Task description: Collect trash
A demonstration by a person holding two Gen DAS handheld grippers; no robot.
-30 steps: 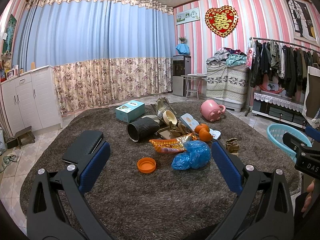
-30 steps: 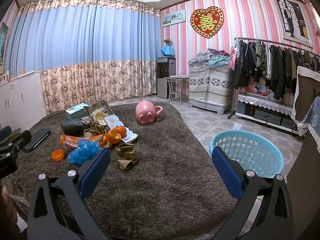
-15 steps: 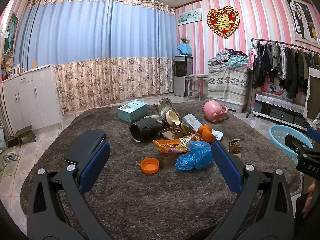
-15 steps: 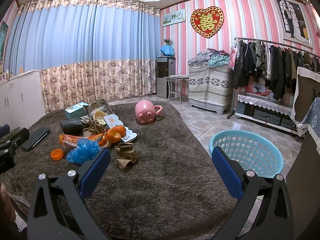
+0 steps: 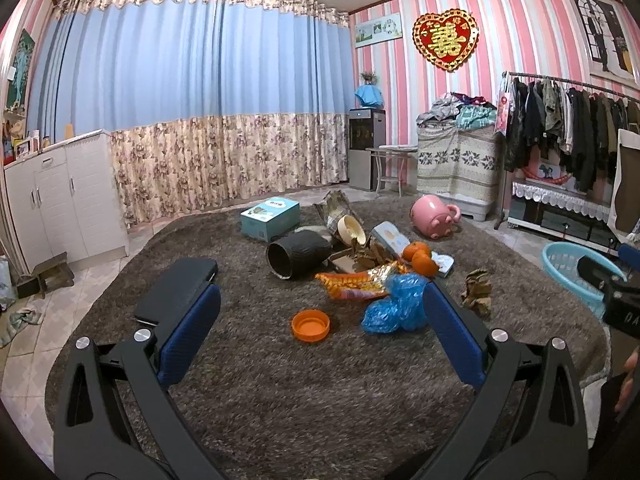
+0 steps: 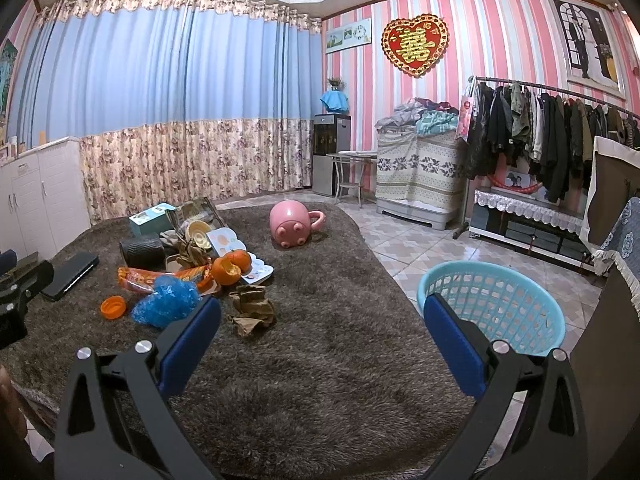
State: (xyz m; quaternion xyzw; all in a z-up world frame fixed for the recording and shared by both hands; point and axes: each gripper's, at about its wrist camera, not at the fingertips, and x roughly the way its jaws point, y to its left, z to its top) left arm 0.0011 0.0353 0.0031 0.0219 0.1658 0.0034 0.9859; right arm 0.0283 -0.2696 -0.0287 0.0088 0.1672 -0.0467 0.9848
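A heap of trash lies on the brown rug (image 5: pixel 280 380): an orange lid (image 5: pixel 310 325), a crumpled blue plastic bag (image 5: pixel 394 304), an orange snack wrapper (image 5: pixel 356 283), orange peels (image 5: pixel 420 259), a crumpled brown paper (image 5: pixel 476 290) and a black ribbed cup (image 5: pixel 296 254). My left gripper (image 5: pixel 320 332) is open and empty, above the rug short of the lid. My right gripper (image 6: pixel 322 344) is open and empty, with the blue bag (image 6: pixel 166 300) and brown paper (image 6: pixel 252 310) ahead to its left. A light blue basket (image 6: pixel 492 304) stands on the tiles to the right.
A pink pig-shaped mug (image 6: pixel 294 226), a teal box (image 5: pixel 270 218), a picture book (image 6: pixel 226 242) and a black flat case (image 5: pixel 176 286) also lie on the rug. White cabinets (image 5: pixel 56 196) stand left, a clothes rack (image 6: pixel 552 144) right, curtains behind.
Both grippers have drifted slightly; the trash heap sits a little further right and lower in the left view. Nothing was taken hold of.
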